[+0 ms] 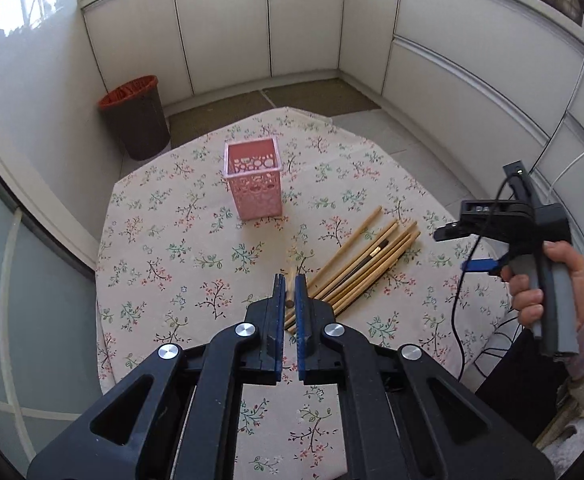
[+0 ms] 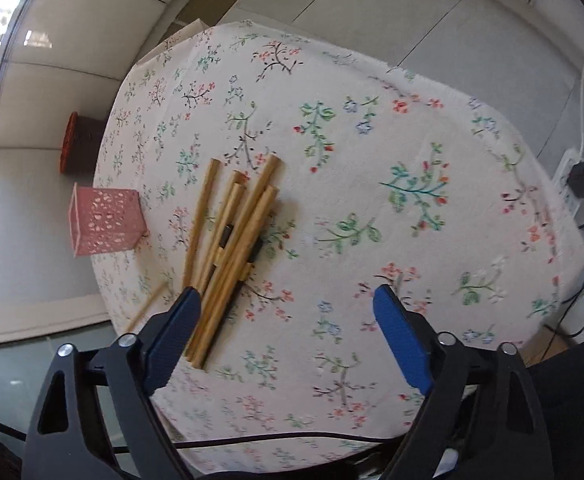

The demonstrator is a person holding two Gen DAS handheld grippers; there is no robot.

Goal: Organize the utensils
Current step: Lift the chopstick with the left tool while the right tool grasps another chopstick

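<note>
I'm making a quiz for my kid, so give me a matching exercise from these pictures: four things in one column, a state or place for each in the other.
Things:
1. pink basket
2. chopstick pile
3. left hand-held gripper
4. right hand-held gripper

States:
A. jaws open above the tablecloth
B. lying flat on the tablecloth
C. shut on one chopstick
D. standing upright, empty

Pairs: 1-D, 2-B, 3-C, 4-A
</note>
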